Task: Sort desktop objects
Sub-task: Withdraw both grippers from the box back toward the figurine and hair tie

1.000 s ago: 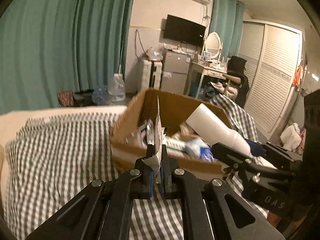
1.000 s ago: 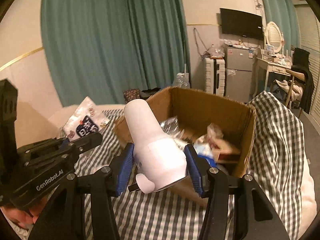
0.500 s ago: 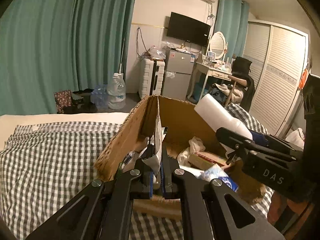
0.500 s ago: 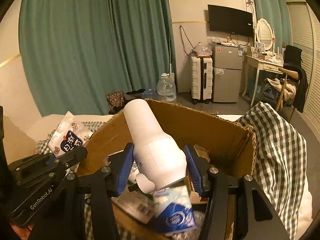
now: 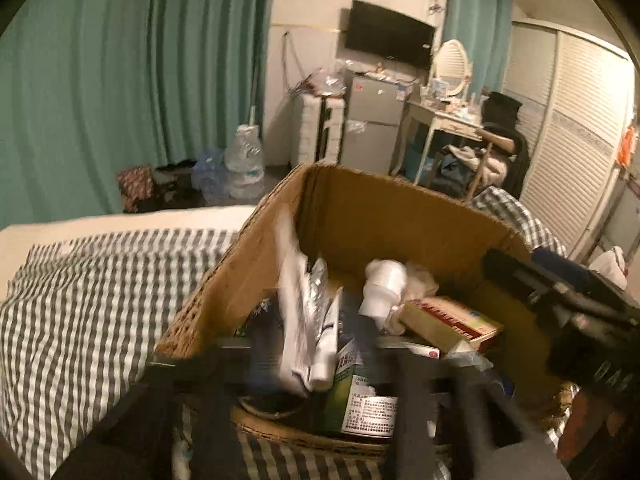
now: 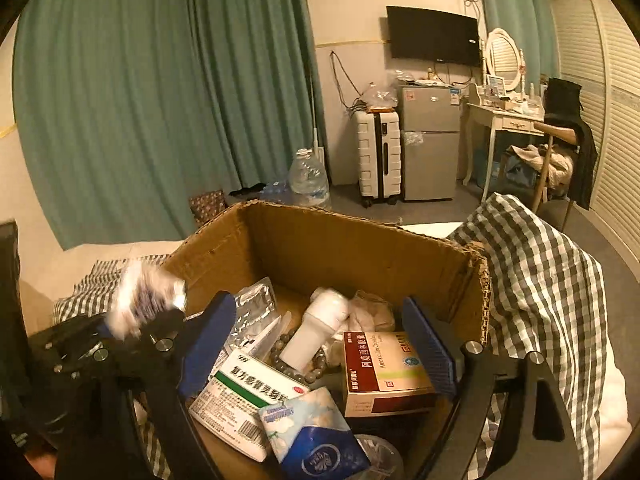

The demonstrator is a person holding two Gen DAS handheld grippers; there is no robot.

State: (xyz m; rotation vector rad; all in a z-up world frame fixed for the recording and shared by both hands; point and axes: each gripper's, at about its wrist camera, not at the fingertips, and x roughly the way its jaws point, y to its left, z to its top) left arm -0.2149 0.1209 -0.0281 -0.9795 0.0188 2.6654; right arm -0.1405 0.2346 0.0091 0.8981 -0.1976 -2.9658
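From the left wrist, the left claw (image 5: 320,364), blurred, has just been opening wide over the cardboard box (image 5: 400,216) on the checked bed; a white packet (image 5: 298,320) is hanging loose between its jaws. From the right wrist, the right claw (image 6: 320,344) has just been spreading wide, and the white bottle (image 6: 316,332) is lying free inside the box (image 6: 352,248) beside a red medicine carton (image 6: 384,372).

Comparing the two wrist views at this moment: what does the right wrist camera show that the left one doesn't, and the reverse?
Only the right wrist view shows its own open right gripper with nothing between the blue pads, the blue-and-white tissue pack and a bead bracelet. Only the left wrist view shows the blurred white packet dropping between the left gripper fingers, whose jaws have just been opening. Both show the cardboard box on the checked cloth, the white bottle lying inside, and the red-and-cream medicine box.
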